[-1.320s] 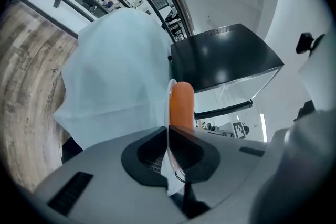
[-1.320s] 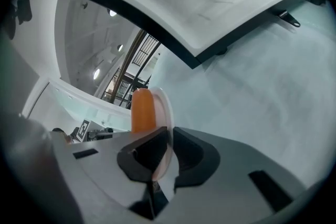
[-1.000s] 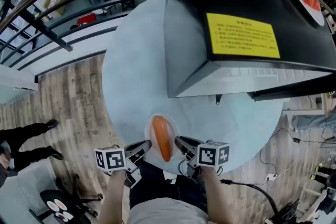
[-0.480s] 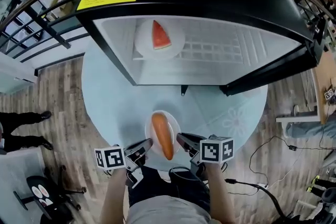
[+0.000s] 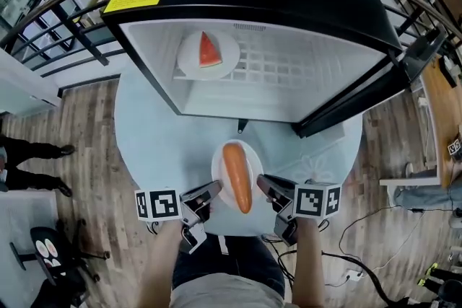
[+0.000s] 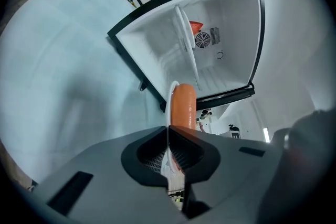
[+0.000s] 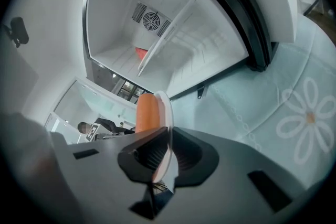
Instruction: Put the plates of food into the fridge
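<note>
Your left hand-held gripper point(image 5: 205, 196) and right hand-held gripper point(image 5: 268, 188) are clamping opposite rims of the carrot plate point(image 5: 219, 168) above the bench point(image 5: 144, 133), just short of the open fridge point(image 5: 289, 76). Tilting it is risking the carrot point(image 5: 237, 177) rolling off.

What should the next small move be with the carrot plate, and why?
Probably carry the plate forward into the open fridge, holding it level. The left gripper and right gripper are both shut on its rim, the carrot lies on it, and the shelf has bare room to the right of the watermelon plate.
</note>
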Demonstrator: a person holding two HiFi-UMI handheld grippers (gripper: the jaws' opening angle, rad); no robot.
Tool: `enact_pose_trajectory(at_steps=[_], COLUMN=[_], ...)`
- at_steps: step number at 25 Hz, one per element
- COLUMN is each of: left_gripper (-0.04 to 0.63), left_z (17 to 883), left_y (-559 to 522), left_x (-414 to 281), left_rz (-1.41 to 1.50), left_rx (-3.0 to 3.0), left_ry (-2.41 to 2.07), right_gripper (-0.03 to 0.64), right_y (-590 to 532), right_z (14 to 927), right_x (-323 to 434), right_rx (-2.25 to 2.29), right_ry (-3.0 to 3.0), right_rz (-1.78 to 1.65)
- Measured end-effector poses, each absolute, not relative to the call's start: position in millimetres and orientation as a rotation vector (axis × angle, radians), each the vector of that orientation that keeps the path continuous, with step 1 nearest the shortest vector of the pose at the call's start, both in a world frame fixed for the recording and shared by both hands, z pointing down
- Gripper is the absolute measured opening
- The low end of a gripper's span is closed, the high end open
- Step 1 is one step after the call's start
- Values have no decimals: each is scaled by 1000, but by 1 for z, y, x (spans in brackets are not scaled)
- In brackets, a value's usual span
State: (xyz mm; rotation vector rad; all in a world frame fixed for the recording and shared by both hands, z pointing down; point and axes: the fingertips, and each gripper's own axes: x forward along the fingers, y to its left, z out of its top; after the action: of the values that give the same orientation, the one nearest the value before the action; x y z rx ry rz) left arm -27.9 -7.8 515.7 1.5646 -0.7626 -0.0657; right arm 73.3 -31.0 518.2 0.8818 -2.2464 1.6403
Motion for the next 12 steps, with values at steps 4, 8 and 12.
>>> enact_pose_trajectory(at_steps=[4,8,12], left_gripper=[20,20,20], left_z=[492,469,449], left_y=[-31,-62,-94], left_x=[-18,-12,-8], left_rz=[-88,-125,-176], left_rx=[1596,1636,1661], left_ry=[-776,-791,-800], right_gripper=[37,37,35], right_y=[-54,-81,-108], right_z=[495,470,449], right_x=[85,94,102], right_rx=[940,1034,1132], right_ry=[-2301,-2373,-2431], right_rz=[1631,1645,1666])
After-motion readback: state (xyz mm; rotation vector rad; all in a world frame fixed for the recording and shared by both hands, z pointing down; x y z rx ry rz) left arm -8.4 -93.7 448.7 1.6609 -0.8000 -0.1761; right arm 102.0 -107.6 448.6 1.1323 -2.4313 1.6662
